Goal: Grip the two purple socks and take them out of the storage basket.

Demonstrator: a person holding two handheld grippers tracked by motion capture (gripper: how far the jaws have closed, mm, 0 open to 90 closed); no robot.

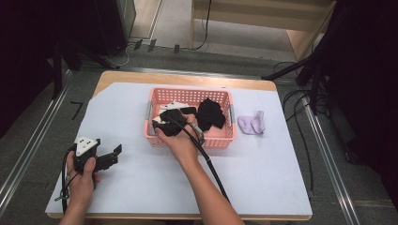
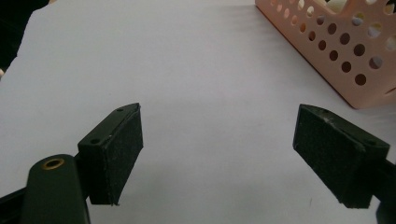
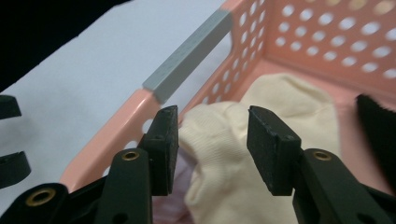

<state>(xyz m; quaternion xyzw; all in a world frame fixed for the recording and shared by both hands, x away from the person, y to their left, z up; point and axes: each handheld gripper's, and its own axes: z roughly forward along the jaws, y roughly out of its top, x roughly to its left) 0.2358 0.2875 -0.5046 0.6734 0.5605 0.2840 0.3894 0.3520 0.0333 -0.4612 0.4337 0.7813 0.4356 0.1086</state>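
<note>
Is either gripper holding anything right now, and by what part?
Nothing is held. The left gripper is open over bare table; the right gripper is open above the cream sock in the pink basket.

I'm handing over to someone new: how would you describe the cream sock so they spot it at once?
Find the pink perforated basket in the middle of the white-covered table. Look inside its left end, by the grey handle, just ahead of the right tool. The cream sock is the pale, crumpled one; its neighbour, the black garment, is dark.

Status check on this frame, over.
Left gripper open, idle over table. Right gripper open above cream sock in pink basket. Nothing blocking.
</note>
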